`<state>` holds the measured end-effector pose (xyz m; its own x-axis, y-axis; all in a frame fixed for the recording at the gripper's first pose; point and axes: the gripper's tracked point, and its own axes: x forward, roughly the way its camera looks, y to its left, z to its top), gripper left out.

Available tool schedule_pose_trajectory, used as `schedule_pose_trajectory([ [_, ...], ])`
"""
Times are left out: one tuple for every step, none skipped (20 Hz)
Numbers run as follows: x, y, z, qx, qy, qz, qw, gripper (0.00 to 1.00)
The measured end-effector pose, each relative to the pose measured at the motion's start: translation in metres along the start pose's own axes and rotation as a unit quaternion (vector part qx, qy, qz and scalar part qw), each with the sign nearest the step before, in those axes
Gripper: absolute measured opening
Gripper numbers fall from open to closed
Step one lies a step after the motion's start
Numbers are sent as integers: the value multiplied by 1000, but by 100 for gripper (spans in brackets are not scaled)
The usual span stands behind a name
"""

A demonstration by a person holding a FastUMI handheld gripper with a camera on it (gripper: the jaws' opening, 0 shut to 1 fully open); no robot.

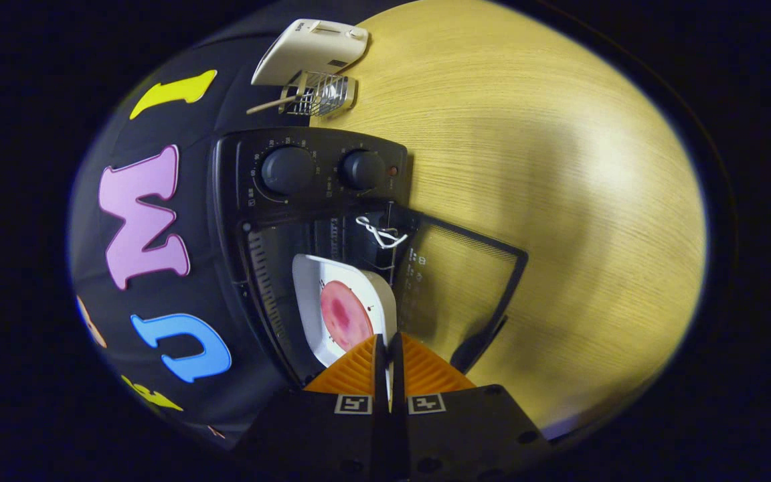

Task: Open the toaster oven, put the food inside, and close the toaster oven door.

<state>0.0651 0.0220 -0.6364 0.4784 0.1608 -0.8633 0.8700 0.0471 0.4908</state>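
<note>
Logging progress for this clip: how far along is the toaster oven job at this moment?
Done: the toaster oven door is open. In hand: the tool is shut on the rim of the white plate, holding the food in the oven's opening. Left: let go of the plate, pull back, close the door.

The camera rode on the tool (387,348), rolled sideways; it faced along the fingers, close to the open toaster oven (305,221); the worktop (559,201) lay beyond.
</note>
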Motion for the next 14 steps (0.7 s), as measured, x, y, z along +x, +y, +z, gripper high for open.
schedule_pose_trajectory([
  [11, 9, 1, 6, -8, 2, 1000, 5],
  [21, 16, 1, 15, -15, 4, 1000, 5],
  [31, 24, 1, 27, -20, 6, 999, 5],
  [40, 31, 0, 38, -24, 9, 999, 5],
  [49, 36, -1, 46, -27, 11, 999, 5],
  [57, 39, -2, 48, -31, 10, 998, 5],
  [65, 40, -1, 42, -37, 4, 998, 5],
  [70, 38, -1, 30, -45, -4, 999, 5],
  [74, 37, 0, 22, -48, -9, 999, 5],
  [77, 40, -1, 24, -47, -3, 999, 5],
  [78, 47, -2, 36, -42, 11, 998, 6],
  [81, 47, -4, 46, -34, 12, 998, 9],
  [81, 50, -4, 50, -31, 18, 998, 13],
  [77, 48, -5, 45, -31, 11, 998, 22],
])
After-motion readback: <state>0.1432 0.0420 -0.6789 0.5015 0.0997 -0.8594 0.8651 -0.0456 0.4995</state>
